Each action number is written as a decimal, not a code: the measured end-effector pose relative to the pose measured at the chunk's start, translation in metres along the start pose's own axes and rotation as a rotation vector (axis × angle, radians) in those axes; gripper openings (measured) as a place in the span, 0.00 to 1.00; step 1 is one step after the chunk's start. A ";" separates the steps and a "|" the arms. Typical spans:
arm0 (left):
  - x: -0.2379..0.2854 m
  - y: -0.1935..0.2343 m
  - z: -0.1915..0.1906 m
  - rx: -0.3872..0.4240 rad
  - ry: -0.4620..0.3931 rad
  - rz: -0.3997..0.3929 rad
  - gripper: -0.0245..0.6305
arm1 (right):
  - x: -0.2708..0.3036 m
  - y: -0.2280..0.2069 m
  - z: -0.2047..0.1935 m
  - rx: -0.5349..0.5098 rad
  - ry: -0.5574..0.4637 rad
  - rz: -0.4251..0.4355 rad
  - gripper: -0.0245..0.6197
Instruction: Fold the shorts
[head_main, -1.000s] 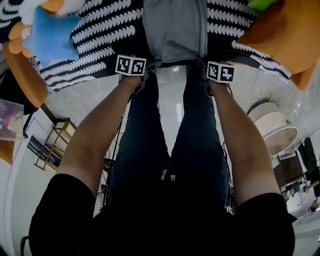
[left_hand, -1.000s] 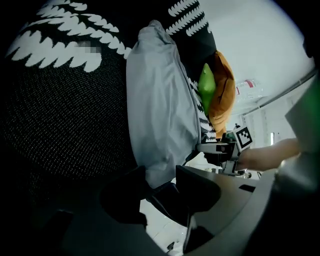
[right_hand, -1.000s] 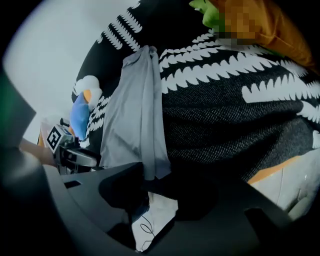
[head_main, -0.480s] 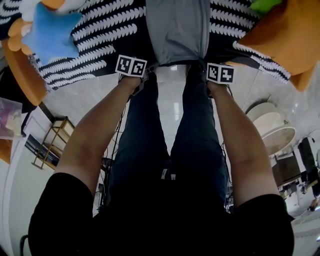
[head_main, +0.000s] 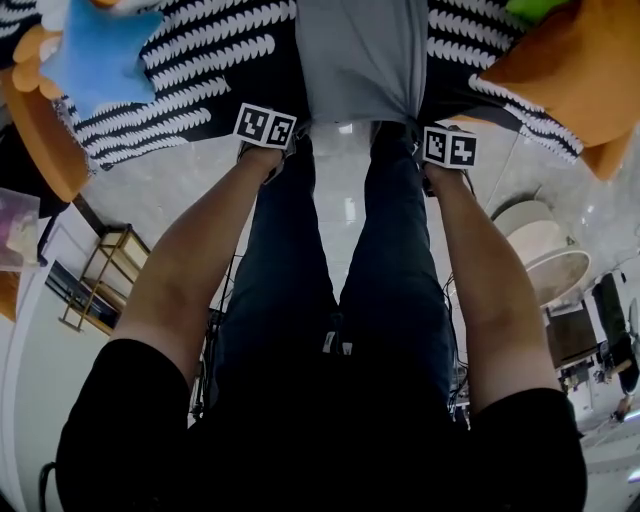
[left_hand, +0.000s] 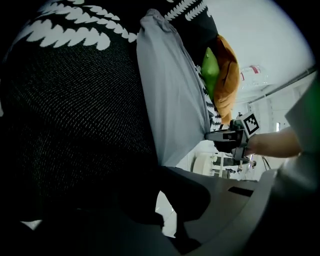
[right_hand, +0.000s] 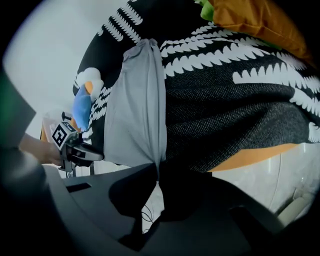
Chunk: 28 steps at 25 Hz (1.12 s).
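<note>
My left tool (left_hand: 162, 169) and right tool (right_hand: 156, 167), its jaws just closed, each clamp a near corner of the grey shorts (head_main: 360, 60), which lie on the patterned blanket (head_main: 210, 70) at top centre, so I can lift that edge to fold.

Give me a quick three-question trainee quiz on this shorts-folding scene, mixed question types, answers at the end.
1. True or false: the left gripper and the right gripper are each shut on the shorts.
2. What do the shorts lie on? A) a black-and-white blanket B) a wooden table C) a metal tray
3. Fill in: the star-shaped toy is ___.
Key: 1 true, the jaws having just closed on the near hem; 2 A; 3 blue.
</note>
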<state>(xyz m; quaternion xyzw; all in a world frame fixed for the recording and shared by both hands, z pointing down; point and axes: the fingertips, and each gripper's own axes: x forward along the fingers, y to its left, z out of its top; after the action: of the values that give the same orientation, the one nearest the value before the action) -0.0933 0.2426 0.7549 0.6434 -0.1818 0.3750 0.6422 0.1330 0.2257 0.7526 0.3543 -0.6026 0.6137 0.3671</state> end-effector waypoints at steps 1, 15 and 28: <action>-0.001 -0.001 -0.003 0.011 -0.004 -0.002 0.06 | -0.001 0.000 -0.002 -0.002 -0.001 0.003 0.07; 0.019 -0.002 0.007 -0.034 -0.111 0.053 0.30 | 0.006 -0.004 -0.003 -0.030 0.004 0.013 0.07; 0.026 0.003 0.006 -0.124 -0.144 0.090 0.11 | 0.006 -0.001 -0.005 -0.058 0.012 0.025 0.07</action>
<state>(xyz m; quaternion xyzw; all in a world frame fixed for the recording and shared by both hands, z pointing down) -0.0773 0.2424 0.7760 0.6188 -0.2790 0.3443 0.6486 0.1313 0.2310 0.7581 0.3321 -0.6223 0.6026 0.3733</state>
